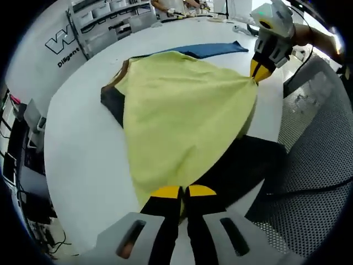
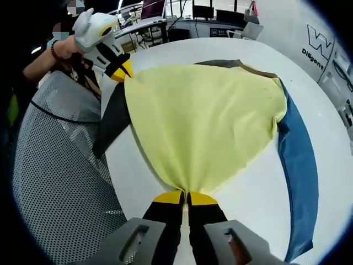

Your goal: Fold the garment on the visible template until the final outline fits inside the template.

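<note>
Both grippers, left (image 1: 182,191) and right (image 2: 185,197), were clenched on yellow garment (image 1: 182,116) corners; I judged equal tension best while laying it over the dark template (image 1: 248,160).

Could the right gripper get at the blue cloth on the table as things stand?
Probably not without letting go: the right gripper is shut on the yellow garment, as is the left gripper. The blue cloth itself lies uncovered on the white table.

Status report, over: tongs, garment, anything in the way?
Left tongs shut on yellow garment. Right tongs shut on another corner; cloth stretched between both. Dark template under it on white table. Blue cloth alongside, under the garment's edge.
</note>
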